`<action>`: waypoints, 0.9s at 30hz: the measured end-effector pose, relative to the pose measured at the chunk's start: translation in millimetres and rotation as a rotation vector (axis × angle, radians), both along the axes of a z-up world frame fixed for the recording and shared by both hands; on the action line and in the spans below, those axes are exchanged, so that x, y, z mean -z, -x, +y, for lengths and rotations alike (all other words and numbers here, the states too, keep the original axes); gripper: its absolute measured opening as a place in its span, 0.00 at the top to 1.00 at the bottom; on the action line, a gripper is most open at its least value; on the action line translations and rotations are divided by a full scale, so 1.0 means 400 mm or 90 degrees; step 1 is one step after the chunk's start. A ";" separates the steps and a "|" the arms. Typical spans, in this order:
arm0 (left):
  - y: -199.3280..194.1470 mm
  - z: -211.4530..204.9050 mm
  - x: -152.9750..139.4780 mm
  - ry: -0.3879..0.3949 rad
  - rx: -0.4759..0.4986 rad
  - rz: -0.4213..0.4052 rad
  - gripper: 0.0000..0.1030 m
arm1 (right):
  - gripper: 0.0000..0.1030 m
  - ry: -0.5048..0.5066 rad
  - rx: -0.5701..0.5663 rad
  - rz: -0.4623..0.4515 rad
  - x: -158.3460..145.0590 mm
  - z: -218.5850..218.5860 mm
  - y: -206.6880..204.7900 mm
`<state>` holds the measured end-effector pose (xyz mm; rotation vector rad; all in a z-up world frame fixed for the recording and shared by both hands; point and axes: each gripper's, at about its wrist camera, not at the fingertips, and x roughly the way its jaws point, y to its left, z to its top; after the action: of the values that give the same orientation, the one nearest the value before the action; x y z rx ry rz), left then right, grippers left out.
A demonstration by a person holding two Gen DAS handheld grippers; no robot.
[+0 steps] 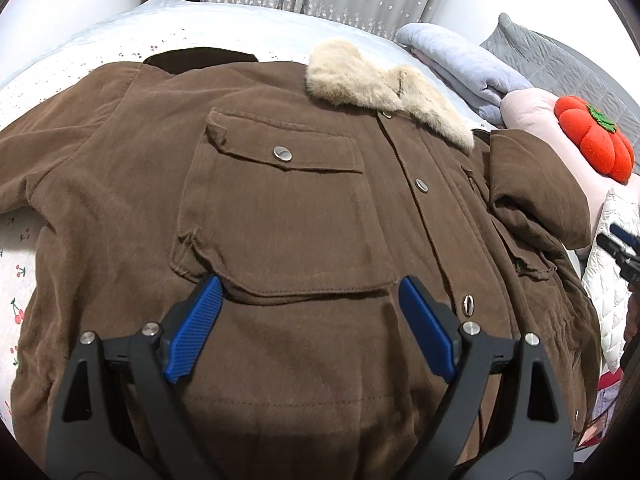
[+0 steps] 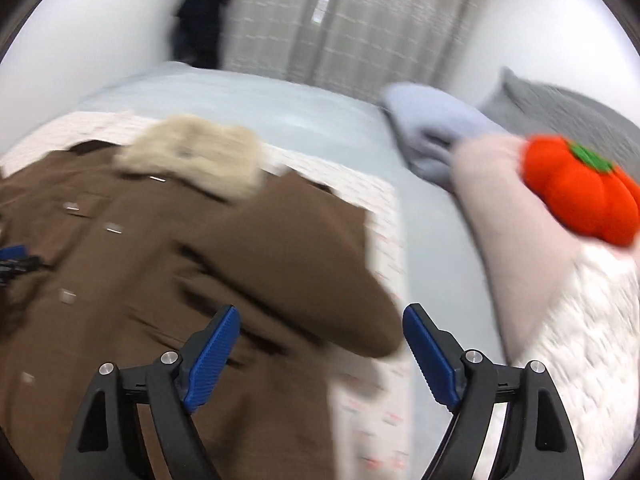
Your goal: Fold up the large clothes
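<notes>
Left wrist view showed the brown jacket [image 1: 280, 220] spread front-up on the bed [image 1: 248, 24], its right sleeve [image 2: 288, 264] already folded inward. Both grippers — left [image 1: 312, 320], right [image 2: 322, 344] — had fingers wide, holding nothing; the other sleeve likely came next.

A wide bed [image 1: 248, 26] with a pale grey-blue cover carries everything, and a white sheet printed with small red cherries [image 1: 22, 240] is spread over it from about 7 to 11 o'clock in the left wrist view. A brown corduroy jacket with a cream fur collar [image 1: 304, 216] lies flat on that sheet at the centre. At 1 to 3 o'clock sit a folded light blue blanket [image 1: 460, 68], a pale pink cushion [image 1: 532, 116] and a white quilted cover [image 1: 608, 280].
</notes>
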<state>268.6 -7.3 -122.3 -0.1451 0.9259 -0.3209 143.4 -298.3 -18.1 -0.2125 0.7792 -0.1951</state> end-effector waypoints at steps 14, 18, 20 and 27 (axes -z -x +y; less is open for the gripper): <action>0.003 -0.014 0.002 -0.022 0.000 -0.005 0.11 | 0.90 -0.229 -0.017 0.008 -0.026 -0.125 -0.164; 0.005 -0.012 0.000 -0.019 0.001 -0.003 0.11 | 0.92 -0.149 0.063 -0.037 -0.215 -0.155 -0.130; 0.006 -0.012 0.000 -0.017 0.002 -0.002 0.11 | 0.92 -0.070 0.135 -0.043 -0.306 -0.177 -0.092; 0.009 -0.018 -0.002 -0.026 0.001 0.000 0.11 | 0.84 0.317 0.519 0.135 -0.393 -0.410 -0.128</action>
<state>265.1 -14.5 -121.4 -0.1074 0.9326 -0.3037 194.6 -462.5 139.0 -0.3805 0.9888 -1.1594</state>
